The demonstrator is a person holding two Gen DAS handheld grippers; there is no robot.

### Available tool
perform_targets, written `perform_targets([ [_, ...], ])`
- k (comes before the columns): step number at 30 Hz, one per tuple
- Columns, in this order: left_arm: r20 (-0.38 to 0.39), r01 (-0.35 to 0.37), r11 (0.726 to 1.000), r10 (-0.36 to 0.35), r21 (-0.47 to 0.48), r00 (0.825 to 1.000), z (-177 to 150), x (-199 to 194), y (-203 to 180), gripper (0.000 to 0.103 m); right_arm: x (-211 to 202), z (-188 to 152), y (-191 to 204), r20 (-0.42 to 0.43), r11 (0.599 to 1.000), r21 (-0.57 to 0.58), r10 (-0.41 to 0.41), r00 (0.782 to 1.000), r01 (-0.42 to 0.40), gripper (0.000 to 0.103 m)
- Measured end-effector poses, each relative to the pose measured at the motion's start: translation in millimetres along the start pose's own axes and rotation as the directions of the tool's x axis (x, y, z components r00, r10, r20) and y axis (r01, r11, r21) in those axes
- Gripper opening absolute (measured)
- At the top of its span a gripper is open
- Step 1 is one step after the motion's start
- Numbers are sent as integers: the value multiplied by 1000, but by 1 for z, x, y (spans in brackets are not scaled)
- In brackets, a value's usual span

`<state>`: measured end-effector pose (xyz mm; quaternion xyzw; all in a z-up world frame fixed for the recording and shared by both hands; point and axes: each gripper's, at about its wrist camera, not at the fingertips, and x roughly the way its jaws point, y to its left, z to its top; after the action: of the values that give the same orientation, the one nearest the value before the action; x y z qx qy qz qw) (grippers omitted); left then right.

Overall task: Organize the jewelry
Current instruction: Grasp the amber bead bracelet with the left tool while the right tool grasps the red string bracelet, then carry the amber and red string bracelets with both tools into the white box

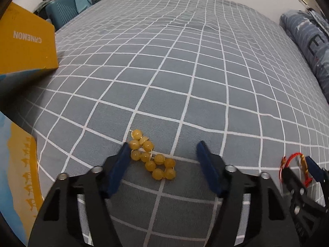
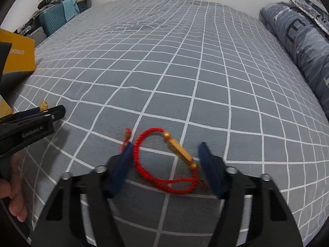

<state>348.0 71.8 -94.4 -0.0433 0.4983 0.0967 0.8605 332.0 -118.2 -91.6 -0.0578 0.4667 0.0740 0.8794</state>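
Note:
A yellow bead bracelet lies bunched on the grey checked bedsheet. My left gripper stands open over it, pointing steeply down. Its left finger touches the beads and its right finger stands well clear of them. A red cord bracelet with a gold tube lies flat between the fingers of my right gripper. That gripper is open; its left finger is at the cord and its right finger is just beside the gold end bead. In each wrist view the other gripper shows at the edge.
A yellow cardboard box stands at the left. A blue and orange printed box sits nearer, at the lower left. A rolled blue quilt lies along the right. A teal suitcase stands beyond the bed. A hand holds the left gripper.

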Motion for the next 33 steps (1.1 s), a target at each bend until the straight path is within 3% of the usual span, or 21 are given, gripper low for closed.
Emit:
perform_targets([
  [1, -1, 5, 1000, -5, 3, 1000, -1, -2, -1, 52, 0, 0, 0, -4, 1000, -4, -9, 1000, 9, 45],
  [3, -4, 17, 1000, -17, 7, 1000, -2, -4, -1, 34, -1, 0, 0, -8, 1000, -11, -15, 1000, 15, 33],
  [5, -6, 28, 1000, -28, 7, 1000, -3, -5, -2, 27, -1, 0, 1, -10, 999, -22, -32, 999, 32, 21],
  [7, 2, 35, 999, -35, 16, 999, -6, -8, -4, 9, -1, 0, 4, -6, 998, -35, -56, 998, 56, 10],
  [33, 138, 59, 998, -62, 29, 988, -4, -63, -2, 9, -40, 12, -15, 91, 998, 44, -54, 994, 50, 8],
])
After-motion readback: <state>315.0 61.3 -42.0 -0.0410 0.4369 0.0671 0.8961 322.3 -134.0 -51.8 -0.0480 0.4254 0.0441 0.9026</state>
